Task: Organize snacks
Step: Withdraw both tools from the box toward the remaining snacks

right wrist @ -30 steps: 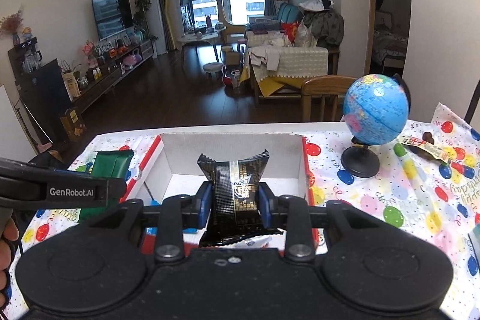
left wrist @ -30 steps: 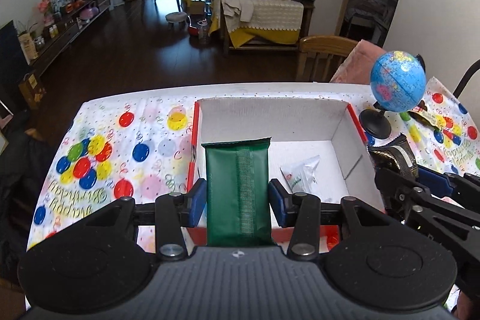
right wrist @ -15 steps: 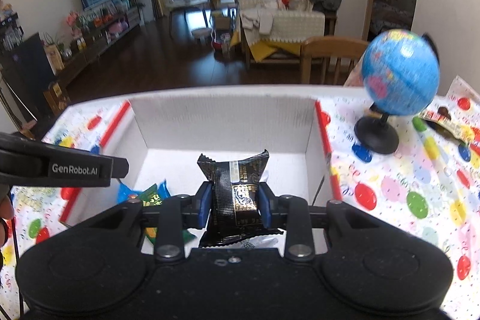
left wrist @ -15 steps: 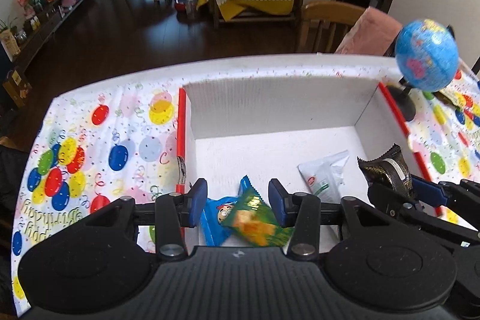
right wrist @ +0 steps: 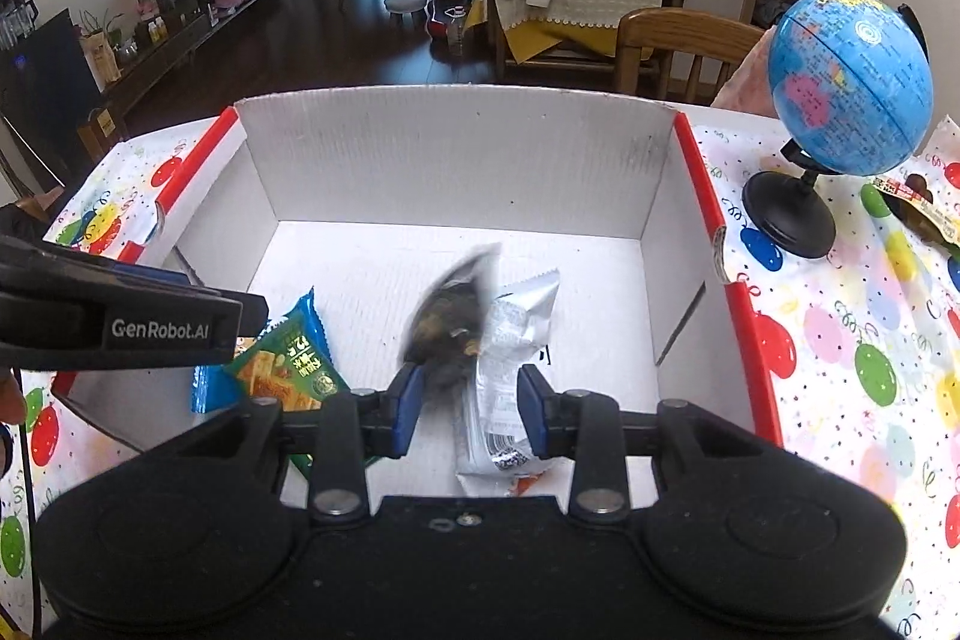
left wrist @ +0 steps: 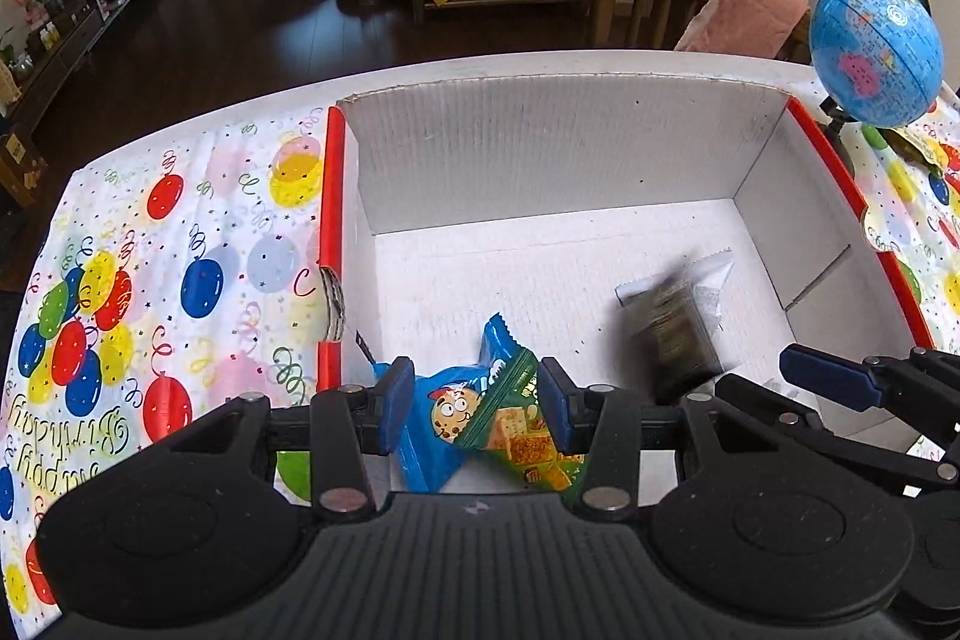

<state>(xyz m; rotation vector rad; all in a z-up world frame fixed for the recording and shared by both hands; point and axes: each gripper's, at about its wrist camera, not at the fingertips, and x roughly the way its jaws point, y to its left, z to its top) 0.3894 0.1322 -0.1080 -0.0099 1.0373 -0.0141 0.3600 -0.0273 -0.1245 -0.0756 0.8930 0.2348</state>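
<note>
Right wrist view: the right gripper [right wrist: 467, 409] is opening, jaws apart, and the black snack packet [right wrist: 450, 322], clamped half a second ago, is dropping blurred into the white box [right wrist: 456, 154] beside a silver packet [right wrist: 513, 340]. The left gripper [left wrist: 474, 409] is hanging open and empty, its green packet gone since a second ago; where that packet lies is hidden. Blur is hiding the black packet's print.

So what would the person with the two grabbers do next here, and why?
Probably lift both grippers out of the box toward another snack. The right gripper is opening, and its dark packet is a blur, dropping beside the silver one. The left gripper holds nothing, and a wrapper lies by the globe.
</note>
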